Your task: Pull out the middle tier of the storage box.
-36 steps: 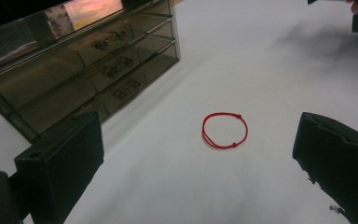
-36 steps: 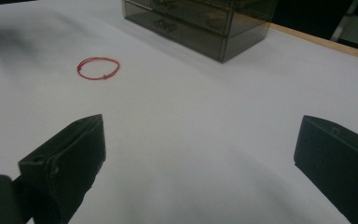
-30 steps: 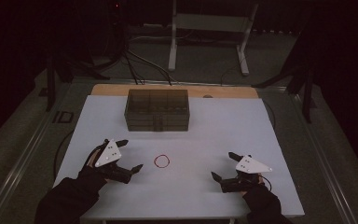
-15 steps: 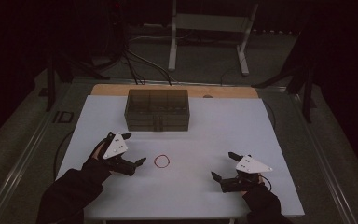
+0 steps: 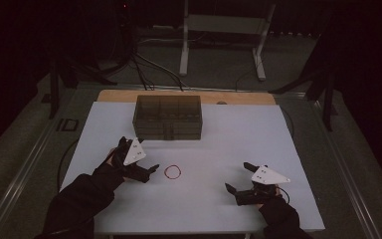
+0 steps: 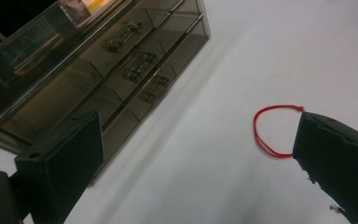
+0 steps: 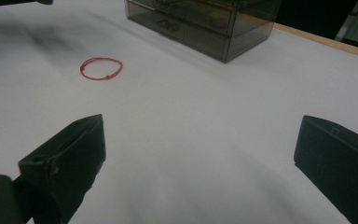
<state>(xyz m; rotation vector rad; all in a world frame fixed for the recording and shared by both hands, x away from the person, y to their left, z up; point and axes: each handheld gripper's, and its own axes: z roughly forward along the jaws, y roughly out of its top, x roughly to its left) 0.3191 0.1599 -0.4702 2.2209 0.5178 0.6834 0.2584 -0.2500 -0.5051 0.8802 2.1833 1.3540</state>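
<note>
Our left claw [image 5: 146,172] has swung in from the counter's near-left part toward the red loop [image 5: 173,172] over the last second, and its jaws now stand wide apart with the loop just ahead of them, near one jaw's tip in the left gripper view [image 6: 272,130]. We judge this as the approach to a pick: the loop is not yet between the jaws, so the claw has to come a little further over it before closing. Our right claw [image 5: 238,191] has stayed put, jaws spread and nothing between them, well apart from the loop. The loop is a thin red cord ring with a small knot, lying flat on the white counter [image 5: 229,149]. Beyond our left claw stands the smoky drawer box [image 5: 168,117], drawers closed.
</note>
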